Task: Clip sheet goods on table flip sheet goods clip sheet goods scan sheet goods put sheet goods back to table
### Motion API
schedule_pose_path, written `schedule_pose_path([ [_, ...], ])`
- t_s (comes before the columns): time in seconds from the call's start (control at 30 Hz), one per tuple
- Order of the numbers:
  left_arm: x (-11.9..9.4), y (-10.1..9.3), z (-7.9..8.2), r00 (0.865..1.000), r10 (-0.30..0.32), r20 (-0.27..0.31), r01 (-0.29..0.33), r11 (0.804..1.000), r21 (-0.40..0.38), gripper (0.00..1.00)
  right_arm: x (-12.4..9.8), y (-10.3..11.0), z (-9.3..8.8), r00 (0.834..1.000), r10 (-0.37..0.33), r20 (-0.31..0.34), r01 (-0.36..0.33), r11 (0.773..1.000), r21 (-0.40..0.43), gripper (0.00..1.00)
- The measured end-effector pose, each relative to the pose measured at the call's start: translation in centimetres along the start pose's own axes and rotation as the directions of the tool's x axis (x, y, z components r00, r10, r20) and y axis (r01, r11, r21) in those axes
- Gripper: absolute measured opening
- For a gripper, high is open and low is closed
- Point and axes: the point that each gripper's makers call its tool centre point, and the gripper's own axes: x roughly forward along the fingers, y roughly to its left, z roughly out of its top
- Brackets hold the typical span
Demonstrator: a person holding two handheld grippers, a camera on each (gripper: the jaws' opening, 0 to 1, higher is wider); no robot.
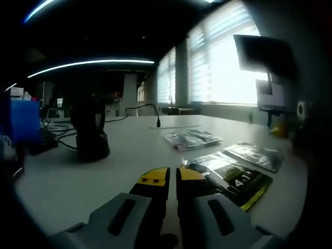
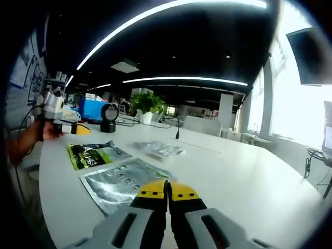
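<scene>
Several sheet packets lie flat on the white table [image 2: 249, 171]. In the right gripper view a silver packet [image 2: 122, 181] lies just ahead and left of my right gripper [image 2: 167, 189], whose yellow-tipped jaws are shut on nothing. Beyond it are a green-and-black packet [image 2: 96, 154] and a clear packet [image 2: 158, 149]. A hand at the left edge holds my left gripper [image 2: 80, 129] above the table. In the left gripper view, my left gripper [image 1: 172, 176] is shut and empty, beside the green-and-black packet [image 1: 233, 181]. The silver packet [image 1: 254, 155] and clear packet [image 1: 192, 139] lie further on.
A black scanner on a stand [image 1: 91, 135] rises at the left of the table, with cables and a blue box [image 1: 23, 119] behind it. A monitor [image 1: 264, 52] hangs by the bright windows. A potted plant [image 2: 148, 101] stands at the table's far end.
</scene>
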Motion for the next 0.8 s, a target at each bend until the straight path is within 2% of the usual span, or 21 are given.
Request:
schedule_pose_path([
  [0.23,-0.1,-0.2,0.0,1.0,-0.003,0.001,0.003,1.0,0.001,0.0,-0.1,-0.5,-0.3,1.0,0.001,-0.002,-0.001,1.0,0.006,0.0],
  [0.43,-0.2,-0.5,0.1,1.0,-0.002,0.002,0.002,1.0,-0.001,0.0,-0.1,-0.7,-1.4,1.0,0.021,-0.011,-0.021,1.0,0.011,0.0],
  [0.53,-0.3,-1.0,0.1,1.0,-0.009,0.004,0.008,1.0,0.004,0.0,-0.3,-0.4,-1.2,0.999,0.049,0.006,-0.05,0.998,0.026,0.0],
  [0.8,-0.5,-1.2,0.1,1.0,-0.013,0.004,0.013,1.0,0.012,0.0,-0.4,1.1,-0.7,0.993,0.109,0.034,-0.107,0.993,-0.053,0.0],
])
